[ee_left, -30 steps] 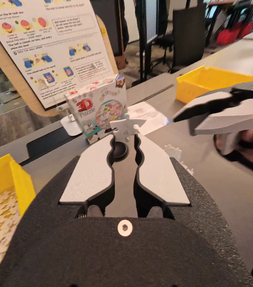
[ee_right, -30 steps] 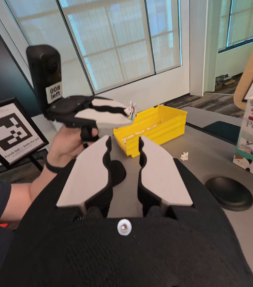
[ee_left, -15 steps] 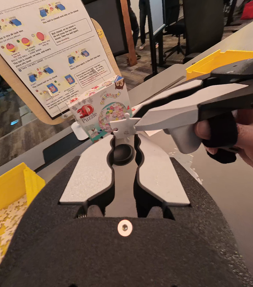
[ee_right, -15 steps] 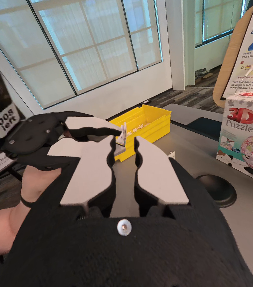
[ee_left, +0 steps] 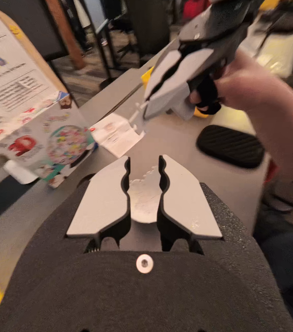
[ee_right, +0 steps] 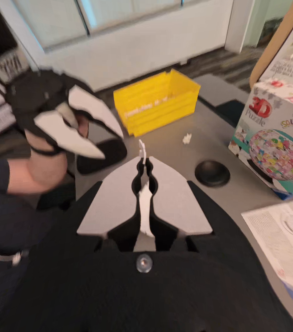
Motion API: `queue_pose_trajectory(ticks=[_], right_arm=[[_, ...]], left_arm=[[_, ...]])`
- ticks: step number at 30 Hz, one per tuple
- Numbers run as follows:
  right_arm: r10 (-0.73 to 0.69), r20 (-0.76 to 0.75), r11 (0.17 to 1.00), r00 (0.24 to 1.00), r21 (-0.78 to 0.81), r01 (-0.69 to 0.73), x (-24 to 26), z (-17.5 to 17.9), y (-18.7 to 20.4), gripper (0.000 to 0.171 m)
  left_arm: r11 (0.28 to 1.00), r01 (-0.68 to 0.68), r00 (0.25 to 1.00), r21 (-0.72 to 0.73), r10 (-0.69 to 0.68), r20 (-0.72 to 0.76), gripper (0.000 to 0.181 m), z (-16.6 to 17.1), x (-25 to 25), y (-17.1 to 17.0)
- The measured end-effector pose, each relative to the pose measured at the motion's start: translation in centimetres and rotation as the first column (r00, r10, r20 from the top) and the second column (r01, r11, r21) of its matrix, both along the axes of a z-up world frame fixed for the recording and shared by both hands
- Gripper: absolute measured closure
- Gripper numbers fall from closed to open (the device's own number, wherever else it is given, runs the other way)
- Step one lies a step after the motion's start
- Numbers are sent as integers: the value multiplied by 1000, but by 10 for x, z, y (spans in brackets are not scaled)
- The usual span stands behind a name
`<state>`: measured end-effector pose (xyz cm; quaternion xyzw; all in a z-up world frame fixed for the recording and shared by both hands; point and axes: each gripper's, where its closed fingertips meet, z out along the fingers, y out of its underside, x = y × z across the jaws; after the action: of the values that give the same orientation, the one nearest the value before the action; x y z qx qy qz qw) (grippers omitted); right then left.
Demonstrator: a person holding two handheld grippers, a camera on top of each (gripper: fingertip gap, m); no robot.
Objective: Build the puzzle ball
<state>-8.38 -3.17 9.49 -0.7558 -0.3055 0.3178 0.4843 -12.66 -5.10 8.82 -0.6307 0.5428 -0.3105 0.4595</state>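
The right tool (ee_right: 143,159) is seen closed on a white puzzle piece (ee_right: 141,149), which is held on its edge between the two fingertips and stands up above them. In the left wrist view the same right tool (ee_left: 146,104) is seen higher up and to the right, tilted downward, with the thin white piece (ee_left: 136,115) hanging from its tip above the tabletop (ee_left: 169,143). The picture is blurred there, so the shape of the piece cannot be told exactly.

The left tool (ee_left: 144,158) is held with a narrow gap between its fingers, and nothing is gripped between them. Through this gap a white, partly built section of the puzzle ball (ee_left: 144,195) is seen lying on the tabletop below. In the right wrist view the left tool (ee_right: 112,145) is found at the left, with its fingers spread apart and empty, and a hand (ee_right: 39,170) is seen behind it.

A yellow bin (ee_right: 156,106) with some pieces inside is placed at the far side of the tabletop (ee_right: 205,143). A single loose piece (ee_right: 187,139) lies near the bin. The puzzle box (ee_right: 275,150) stands at the right, and a black round cap (ee_right: 212,173) is set in the tabletop between the box and the right tool. A printed leaflet (ee_right: 282,239) lies at the right, near the box.
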Motion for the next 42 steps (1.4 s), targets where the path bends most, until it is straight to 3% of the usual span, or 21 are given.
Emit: queue_pose_trajectory(ticks=[3,5,7,11,17,23,27,30,31,34,38,40,42], right_arm=[[76,226,995,971,-74,-60,14,-8,-20,168],[132,282,987,950,-121,-102,17,-5,-31,168],[188,283,976,940,-163,-146,16,0,-39,168],[225,341,961,913,-231,-151,28,5,-44,168],[279,404,946,871,-273,-176,33,13,-53,168],[321,442,936,838,-281,-211,32,13,-60,168],[316,470,942,824,-257,-215,32,13,-58,167],[236,424,971,874,-124,-202,32,30,-49,145],[203,397,979,895,-76,-189,34,36,-46,145],[134,255,988,958,36,-147,35,49,-38,145],[134,125,981,983,122,-149,22,48,-32,147],[154,66,974,986,159,-163,16,48,-31,164],[184,4,968,983,173,-182,13,48,-32,168]], left_arm=[[994,91,993,-55,-86,78,152,20,3,0],[982,178,983,-57,-175,59,152,22,12,-7],[961,273,961,-45,-272,44,152,23,25,-21],[942,335,942,-27,-336,-5,153,22,50,-35],[933,355,934,-50,-357,-26,154,20,69,-43],[910,399,916,-113,-401,-3,177,14,73,-46],[896,418,908,-152,-415,51,178,15,74,-45],[888,419,903,-188,-386,187,179,30,71,-37],[881,426,896,-207,-378,235,179,36,69,-35],[877,423,884,-229,-344,316,180,44,64,-26],[879,420,876,-226,-328,353,179,46,63,-25],[884,411,875,-225,-313,368,179,46,64,-23],[882,415,871,-222,-314,378,179,45,62,-22]])
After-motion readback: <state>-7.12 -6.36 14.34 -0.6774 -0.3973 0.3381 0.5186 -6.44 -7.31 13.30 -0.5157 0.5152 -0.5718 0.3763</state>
